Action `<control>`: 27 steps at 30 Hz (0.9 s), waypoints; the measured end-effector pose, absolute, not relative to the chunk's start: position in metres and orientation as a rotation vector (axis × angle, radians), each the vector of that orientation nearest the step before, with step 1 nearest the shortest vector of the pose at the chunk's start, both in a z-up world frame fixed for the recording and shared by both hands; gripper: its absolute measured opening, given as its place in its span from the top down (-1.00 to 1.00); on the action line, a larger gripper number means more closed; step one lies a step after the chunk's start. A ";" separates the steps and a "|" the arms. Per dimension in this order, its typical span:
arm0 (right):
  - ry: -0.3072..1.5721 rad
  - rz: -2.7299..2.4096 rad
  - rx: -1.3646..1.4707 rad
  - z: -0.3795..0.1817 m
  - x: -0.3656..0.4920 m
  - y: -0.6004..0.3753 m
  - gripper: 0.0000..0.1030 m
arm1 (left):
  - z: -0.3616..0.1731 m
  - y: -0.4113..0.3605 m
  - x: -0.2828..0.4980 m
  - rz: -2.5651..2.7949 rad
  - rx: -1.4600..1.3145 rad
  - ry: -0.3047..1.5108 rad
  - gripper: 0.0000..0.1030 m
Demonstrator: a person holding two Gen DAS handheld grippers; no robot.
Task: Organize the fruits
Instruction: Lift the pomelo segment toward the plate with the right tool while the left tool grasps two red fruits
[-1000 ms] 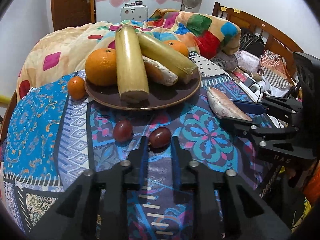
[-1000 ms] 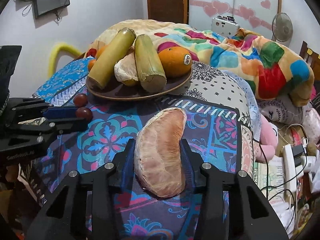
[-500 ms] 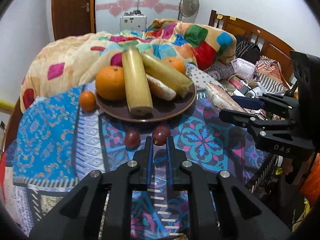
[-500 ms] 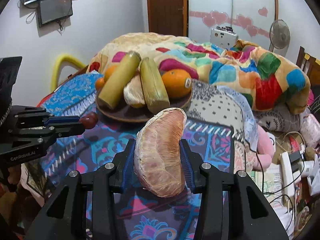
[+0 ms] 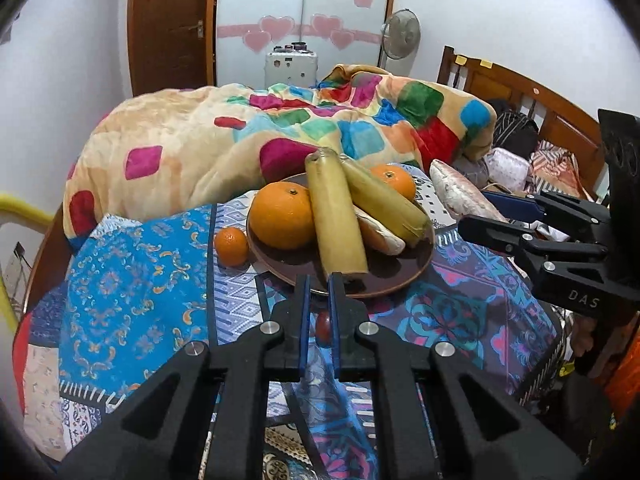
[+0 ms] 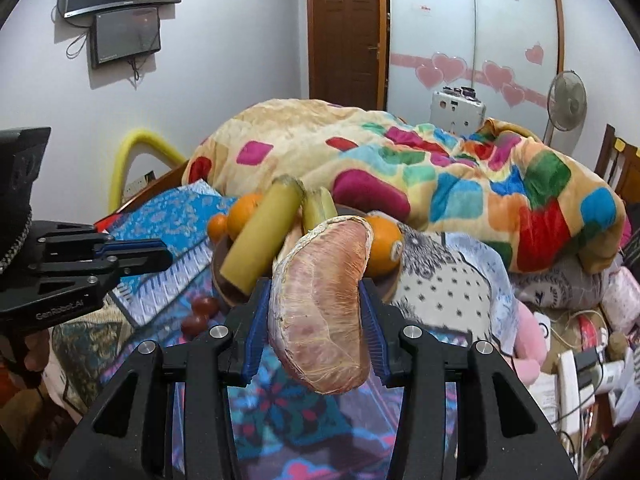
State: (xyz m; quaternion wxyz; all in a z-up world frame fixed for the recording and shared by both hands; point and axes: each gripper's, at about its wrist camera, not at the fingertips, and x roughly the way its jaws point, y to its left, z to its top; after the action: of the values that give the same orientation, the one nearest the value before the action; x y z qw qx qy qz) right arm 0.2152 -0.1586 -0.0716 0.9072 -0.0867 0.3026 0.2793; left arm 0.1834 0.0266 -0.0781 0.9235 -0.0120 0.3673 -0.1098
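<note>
The right tool (image 6: 312, 292) pinches a pink fruit wedge (image 6: 320, 320) in the air just short of the plate (image 5: 400, 280). The left tool (image 5: 319, 280) is pressed together, seemingly empty. Two small red fruits (image 6: 206, 306) lie on the bed before the plate. Next, I judge, the wedge goes onto the plate's bare front and is released.

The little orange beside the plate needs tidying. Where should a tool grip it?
Take the small orange across its middle, coming down from above, probably with one finger on its near side and one on its far side. It is round, and the plate rim sits close on its right, leaving little room there.
</note>
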 end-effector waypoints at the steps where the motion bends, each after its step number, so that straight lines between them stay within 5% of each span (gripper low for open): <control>1: 0.624 0.581 -0.176 -0.072 0.216 -0.158 0.22 | -0.080 0.028 0.184 -0.235 -0.031 0.764 0.85; 8: 0.649 0.588 -0.165 -0.081 0.222 -0.158 0.23 | -0.105 0.023 0.188 -0.245 -0.027 0.854 0.40; 27: 0.649 0.597 -0.162 -0.082 0.220 -0.161 0.22 | -0.129 0.010 0.207 -0.250 -0.030 0.921 0.51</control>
State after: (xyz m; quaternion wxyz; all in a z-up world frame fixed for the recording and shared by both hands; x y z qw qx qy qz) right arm 0.2204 -0.1612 -0.0820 0.9011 -0.0782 0.3138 0.2888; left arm 0.2069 0.0097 -0.1290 0.8881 -0.0143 0.4433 -0.1203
